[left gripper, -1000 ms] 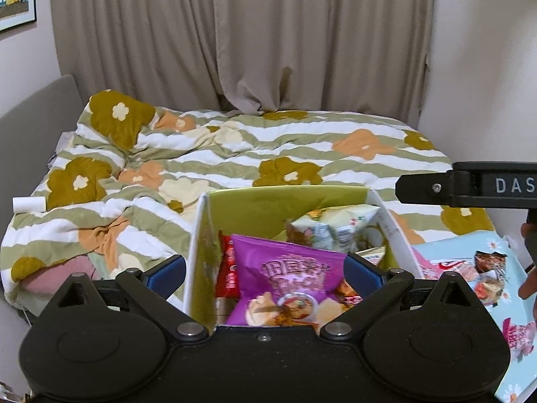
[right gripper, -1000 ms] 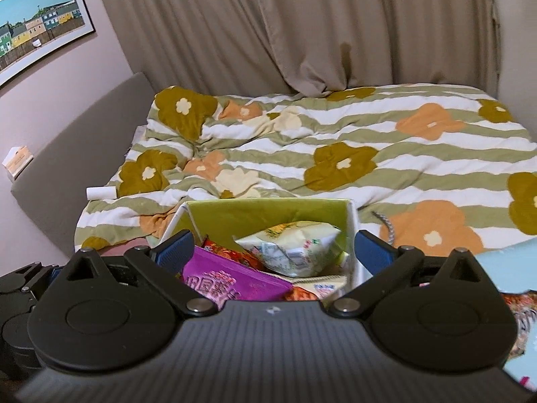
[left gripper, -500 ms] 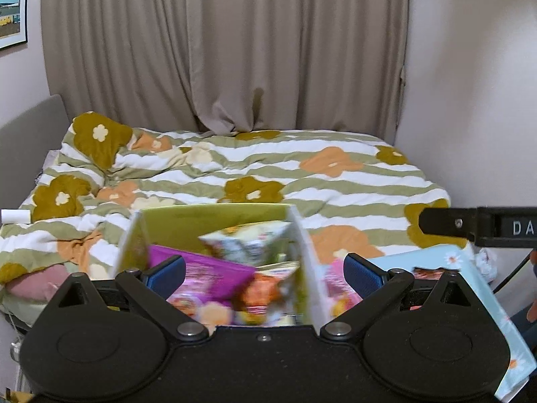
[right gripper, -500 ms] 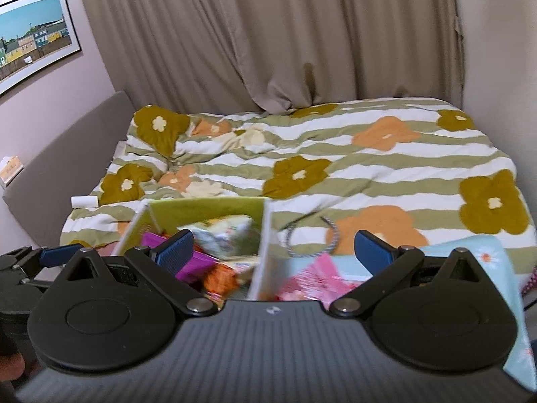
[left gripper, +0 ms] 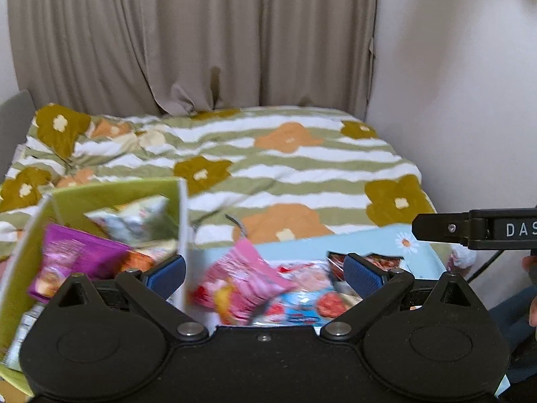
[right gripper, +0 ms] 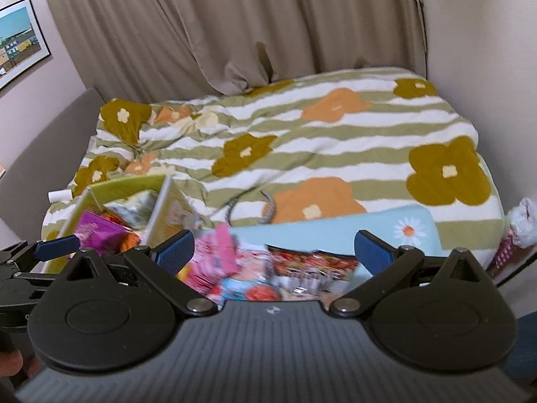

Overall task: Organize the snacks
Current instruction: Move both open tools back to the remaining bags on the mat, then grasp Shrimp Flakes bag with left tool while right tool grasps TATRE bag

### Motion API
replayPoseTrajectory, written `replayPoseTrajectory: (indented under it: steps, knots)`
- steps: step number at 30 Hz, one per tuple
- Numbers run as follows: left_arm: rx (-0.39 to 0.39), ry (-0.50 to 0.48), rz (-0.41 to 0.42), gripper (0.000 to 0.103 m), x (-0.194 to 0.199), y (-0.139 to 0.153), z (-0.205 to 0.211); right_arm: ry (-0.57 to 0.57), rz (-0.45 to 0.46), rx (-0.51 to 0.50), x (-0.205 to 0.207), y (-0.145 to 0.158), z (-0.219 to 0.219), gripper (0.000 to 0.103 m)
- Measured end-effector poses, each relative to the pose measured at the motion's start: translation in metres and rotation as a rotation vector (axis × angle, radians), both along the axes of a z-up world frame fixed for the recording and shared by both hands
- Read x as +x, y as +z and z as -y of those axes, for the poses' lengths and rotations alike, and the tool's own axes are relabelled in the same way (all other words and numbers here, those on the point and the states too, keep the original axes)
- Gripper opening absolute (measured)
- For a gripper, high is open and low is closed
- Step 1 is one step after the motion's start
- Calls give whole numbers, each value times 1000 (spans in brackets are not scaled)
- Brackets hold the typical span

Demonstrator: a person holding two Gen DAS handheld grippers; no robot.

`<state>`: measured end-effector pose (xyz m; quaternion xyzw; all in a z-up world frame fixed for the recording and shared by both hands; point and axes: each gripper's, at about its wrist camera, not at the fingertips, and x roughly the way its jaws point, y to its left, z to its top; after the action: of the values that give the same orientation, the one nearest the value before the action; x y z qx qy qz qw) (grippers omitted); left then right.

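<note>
Beige curtains [left gripper: 201, 40] hang behind a bed [left gripper: 302, 168] spread with a green-and-white striped, flower-patterned quilt, and down at its near edge we have the snacks. On the left stands a green box [left gripper: 114, 191], already loaded: a purple snack bag [left gripper: 72, 258] leans at the front with a pale bag [left gripper: 134, 218] behind it. Just beside the box on the right lies a light blue daisy-print mat [right gripper: 386, 228], and on it a loose heap of packets, a pink packet [left gripper: 241, 275] nearest the box and a red packet [right gripper: 312, 262] further right, all rather blurred. Left gripper [left gripper: 265, 272] hovers over that heap, blue pads spread wide, nothing between them. Right gripper [right gripper: 273, 250] hangs above the same pile, equally wide open and empty-handed. A grey cord [right gripper: 268, 208] curls on the quilt just past the mat, and a framed picture [right gripper: 16, 40] shows on the left wall.
</note>
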<state>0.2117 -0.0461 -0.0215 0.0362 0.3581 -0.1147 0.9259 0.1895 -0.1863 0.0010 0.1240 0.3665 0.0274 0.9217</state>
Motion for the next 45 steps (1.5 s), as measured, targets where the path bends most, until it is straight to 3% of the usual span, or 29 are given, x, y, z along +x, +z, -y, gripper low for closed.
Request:
replayPoseTrajectory:
  steps: [9, 19, 25, 31, 45]
  knots:
    - [46, 0, -122, 101, 25, -58, 45, 8, -115, 95, 23, -54, 45, 103]
    - [42, 17, -245, 97, 60, -105, 51, 21, -199, 170, 50, -105, 42, 103]
    - [23, 1, -280, 97, 77, -121, 52, 10, -234, 187, 62, -122, 42, 103]
    - [24, -26, -331, 87, 85, -138, 55, 1, -268, 195, 65, -136, 40, 103]
    - [64, -87, -301, 73, 73, -137, 62, 17, -294, 168, 61, -151, 42, 103]
